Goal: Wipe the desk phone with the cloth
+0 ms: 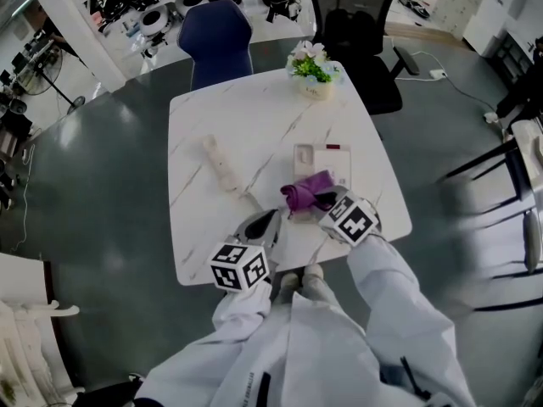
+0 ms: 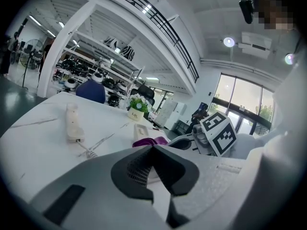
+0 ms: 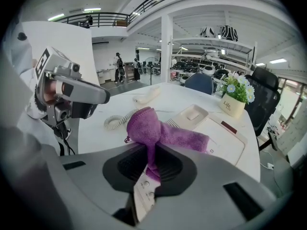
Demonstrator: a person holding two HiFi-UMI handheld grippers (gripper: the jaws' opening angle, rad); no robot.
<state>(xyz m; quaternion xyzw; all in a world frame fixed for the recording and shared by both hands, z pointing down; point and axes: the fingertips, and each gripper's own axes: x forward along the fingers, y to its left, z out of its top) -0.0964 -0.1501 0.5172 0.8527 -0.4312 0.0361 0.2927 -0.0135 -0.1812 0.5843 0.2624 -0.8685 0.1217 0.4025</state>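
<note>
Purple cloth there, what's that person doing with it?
A person holds a tool in each hand. The right tool pinches the cloth, which rests on the near edge of the phone, ready to wipe it. The left tool is shut and empty beside it. The handset lies off the phone on the table.

cloth (image 3: 144, 128): purple, fluffy, bunched into a knob; one end pinched between the closed jaws of right gripper (image 3: 149, 164), other end draped on phone's near edge | phone (image 1: 327, 159): cream base, flat on table (image 1: 254, 117) | handset (image 1: 221, 166): off base, lying apart to its left | cord (image 3: 111, 122): coiled, on tabletop
</note>
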